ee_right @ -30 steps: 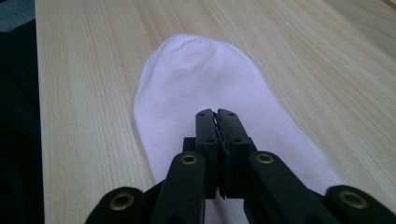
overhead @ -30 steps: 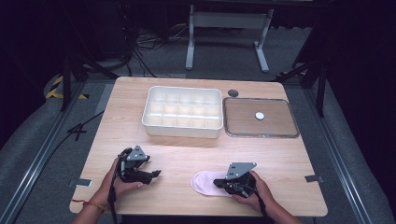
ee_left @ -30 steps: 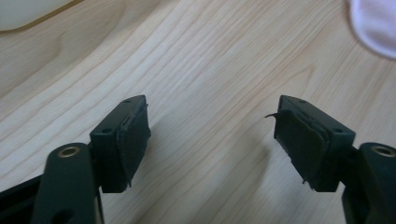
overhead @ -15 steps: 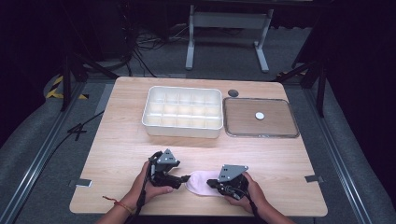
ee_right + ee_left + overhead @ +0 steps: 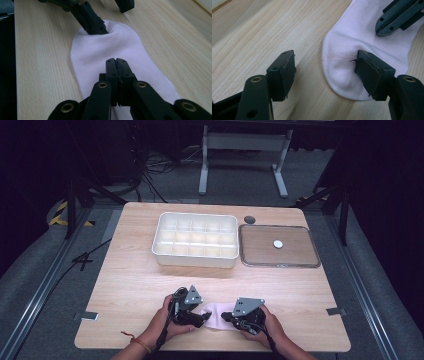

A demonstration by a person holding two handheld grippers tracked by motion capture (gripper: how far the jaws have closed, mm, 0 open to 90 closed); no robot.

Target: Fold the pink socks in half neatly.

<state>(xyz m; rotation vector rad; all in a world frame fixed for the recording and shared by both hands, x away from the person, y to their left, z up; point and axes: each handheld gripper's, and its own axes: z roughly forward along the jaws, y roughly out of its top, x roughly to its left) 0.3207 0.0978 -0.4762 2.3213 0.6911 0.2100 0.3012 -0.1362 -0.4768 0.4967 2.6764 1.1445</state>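
The pale pink fabric sock [image 5: 218, 316] lies flat on the light wooden table [image 5: 130, 285], near my edge, right between my two hands. From above it's mostly hidden by the tools; up close I see much more. Along my left gripper [image 5: 325, 72], the jaws stand wide apart around the sock's rounded toe end: one pad presses on the cloth, the other sits over bare wood beside it. A faint seam line crosses the toe there. Along my right gripper [image 5: 116, 65], the jaws are pressed together, tips resting on the middle of the sock; whether any cloth is pinched between them, I cannot tell. That view also catches my left tool's jaw dimpling the far end of the fabric.

Farther out, the high view gives the white plastic divided tray [image 5: 196, 240] mid-table and, just beside it, a clear flat rectangular lid [image 5: 278, 245] carrying a small white round disc [image 5: 278, 243].
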